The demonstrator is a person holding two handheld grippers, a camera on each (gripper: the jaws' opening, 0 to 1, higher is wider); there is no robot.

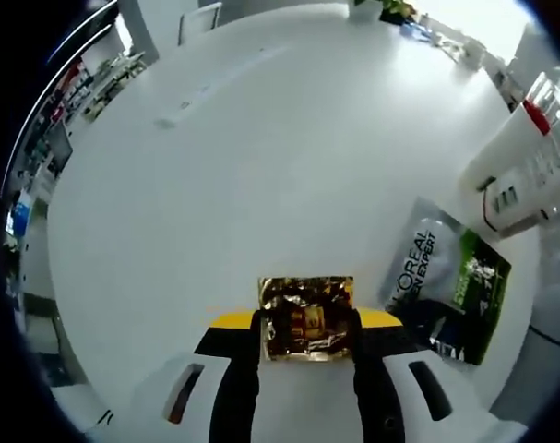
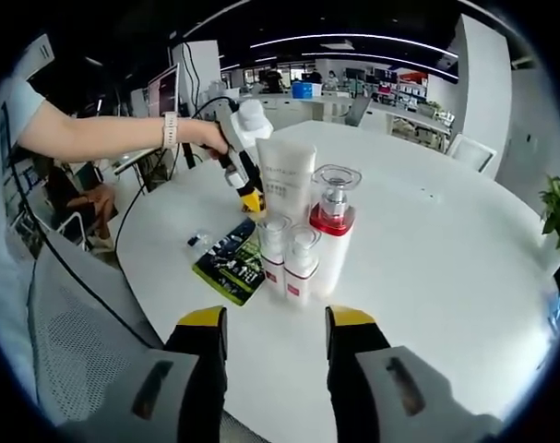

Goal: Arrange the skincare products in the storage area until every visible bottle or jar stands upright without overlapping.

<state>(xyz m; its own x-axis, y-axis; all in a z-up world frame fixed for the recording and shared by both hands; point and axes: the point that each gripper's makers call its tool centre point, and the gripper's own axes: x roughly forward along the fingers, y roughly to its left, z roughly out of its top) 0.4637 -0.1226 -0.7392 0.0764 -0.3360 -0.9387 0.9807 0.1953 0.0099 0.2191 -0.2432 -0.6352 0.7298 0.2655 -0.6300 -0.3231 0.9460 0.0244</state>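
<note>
Left gripper view: the left gripper point(image 1: 307, 334) is closed on a small gold foil sachet point(image 1: 307, 317), which sits clamped between the two yellow-tipped fingers point(image 1: 232, 320) just above the white round table point(image 1: 261, 157). To the right of the fingers, a flat dark-and-green sachet point(image 1: 455, 281) lies on the table surface. Further right, at the edge of the view, a white tube point(image 1: 524, 171) and part of a bottle with a red band point(image 1: 536, 116) are visible; their exact contact with each other cannot be determined here.

Right gripper view: at the left, a person's arm point(image 2: 95, 137) with a wristband reaches across the table point(image 2: 446, 240) and holds the left gripper point(image 2: 252, 198), whose yellow tips point down at the table beside the group of products. The dark-and-green sachet point(image 2: 229, 263) lies flat on the table, just left of the bottles. Two small pump bottles point(image 2: 289, 258) with clear caps stand upright side by side. Just behind them stand the white tube point(image 2: 287, 175) and, to its right, a taller bottle with a red band point(image 2: 333, 226) and a clear cap, both upright. These four containers are closely grouped. At the bottom, the right gripper point(image 2: 275, 337) hovers over the table edge with its fingers point(image 2: 204, 323) spread apart and holding nothing.
</note>
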